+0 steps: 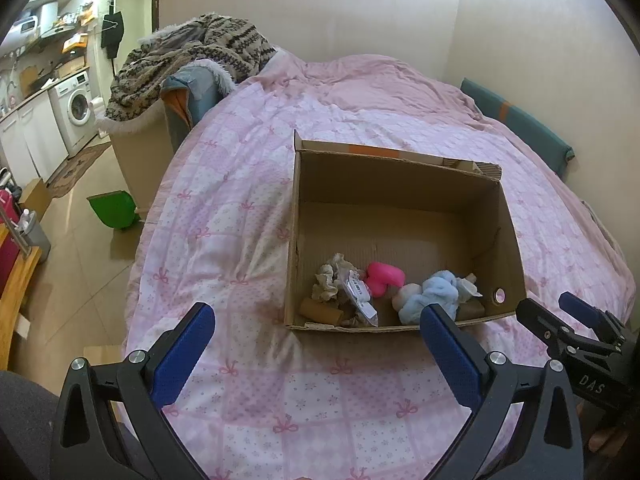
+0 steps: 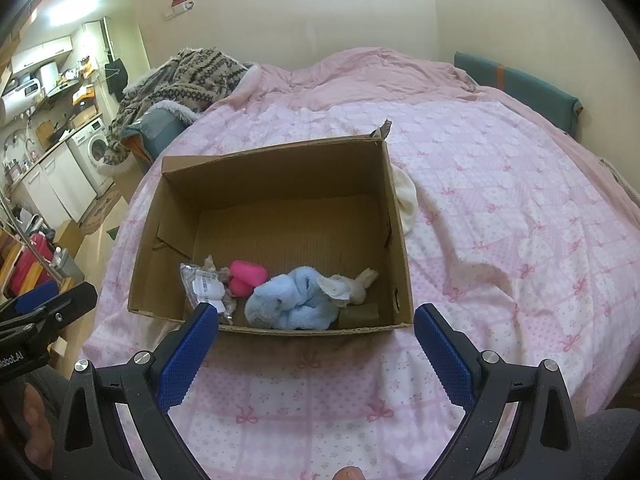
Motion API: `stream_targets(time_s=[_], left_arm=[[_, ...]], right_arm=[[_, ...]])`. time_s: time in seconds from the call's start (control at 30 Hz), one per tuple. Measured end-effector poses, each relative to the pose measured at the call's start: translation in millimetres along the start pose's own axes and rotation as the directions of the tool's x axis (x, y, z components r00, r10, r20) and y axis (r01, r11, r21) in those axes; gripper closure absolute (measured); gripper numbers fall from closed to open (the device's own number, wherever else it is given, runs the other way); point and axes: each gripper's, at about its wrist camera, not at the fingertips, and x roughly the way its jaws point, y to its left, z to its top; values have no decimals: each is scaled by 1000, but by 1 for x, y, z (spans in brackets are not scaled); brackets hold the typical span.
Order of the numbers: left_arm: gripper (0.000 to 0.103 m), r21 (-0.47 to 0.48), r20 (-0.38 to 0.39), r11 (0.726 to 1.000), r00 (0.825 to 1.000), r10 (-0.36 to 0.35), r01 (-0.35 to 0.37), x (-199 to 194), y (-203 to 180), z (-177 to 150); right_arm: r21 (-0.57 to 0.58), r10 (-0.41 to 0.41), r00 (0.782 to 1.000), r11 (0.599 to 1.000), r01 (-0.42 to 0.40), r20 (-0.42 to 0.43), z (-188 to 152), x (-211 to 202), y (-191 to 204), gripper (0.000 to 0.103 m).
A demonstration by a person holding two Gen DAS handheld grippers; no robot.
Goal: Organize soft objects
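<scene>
On the bed (image 2: 500,200), near its front edge, the cardboard box (image 2: 276,168) already held the blue plush (image 2: 288,300), pink toy (image 2: 246,278) and scraps, a white cloth (image 2: 406,196) remained outside by its right wall, and left claw (image 1: 316,344) and right claw (image 2: 316,344) hung open, empty.

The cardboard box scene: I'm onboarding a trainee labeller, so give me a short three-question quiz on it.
1. True or false: the cardboard box sits on the pink quilt with its top open.
2. Which lies outside the box, against its wall? A) pink toy B) white cloth C) light blue plush
3. Fill in: the left tool and the right tool are both ____, holding nothing.

Key: 1 true; 2 B; 3 open
</scene>
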Motion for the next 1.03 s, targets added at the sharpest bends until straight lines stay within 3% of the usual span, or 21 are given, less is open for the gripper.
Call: stream_targets(time_s=[1.03], left_arm=[[1, -8, -16, 1000, 1000, -10, 10, 4, 2, -5]], right_arm=[[3, 1, 1000, 1000, -1, 5, -1, -2, -2, 0]])
